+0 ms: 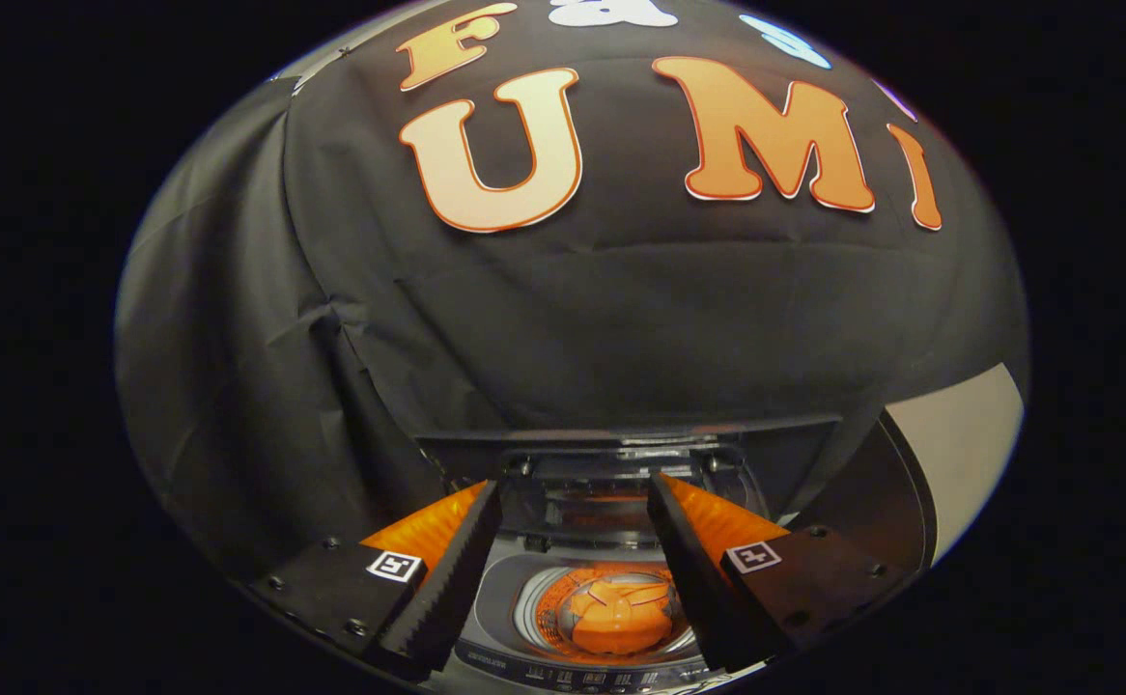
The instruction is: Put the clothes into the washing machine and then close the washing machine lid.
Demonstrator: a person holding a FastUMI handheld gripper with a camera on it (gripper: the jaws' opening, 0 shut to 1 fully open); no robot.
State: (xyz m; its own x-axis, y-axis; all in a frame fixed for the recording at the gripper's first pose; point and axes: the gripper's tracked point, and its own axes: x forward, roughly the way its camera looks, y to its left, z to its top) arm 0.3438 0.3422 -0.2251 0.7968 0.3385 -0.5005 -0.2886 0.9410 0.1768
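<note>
- The gripper (573, 502) is showing at the bottom centre of the frame, its two black toothed fingers (452, 579) spread well apart and pinching nothing (released, in short).
- Each finger is carrying an orange backing and a small square black-and-white marker (396, 566) near its base.
- The washing machine (582, 666) is sitting directly below and between the fingers, in the lower middle of the frame, its top opening facing up toward the camera.
- Its lid (621, 449) is standing raised at the far side of the opening, just beyond the fingertips, so the drum is lying open to view.
- The clothes (618, 613), an orange bundle, are lying inside the round drum at the bottom centre of the frame (already in the machine, apart from both fingers).
- A row of controls (573, 676) is running along the machine's near edge, too small to make out.
- A pale strip of surface (969, 454) is showing at the right of the frame, beside the dark cloth.
</note>
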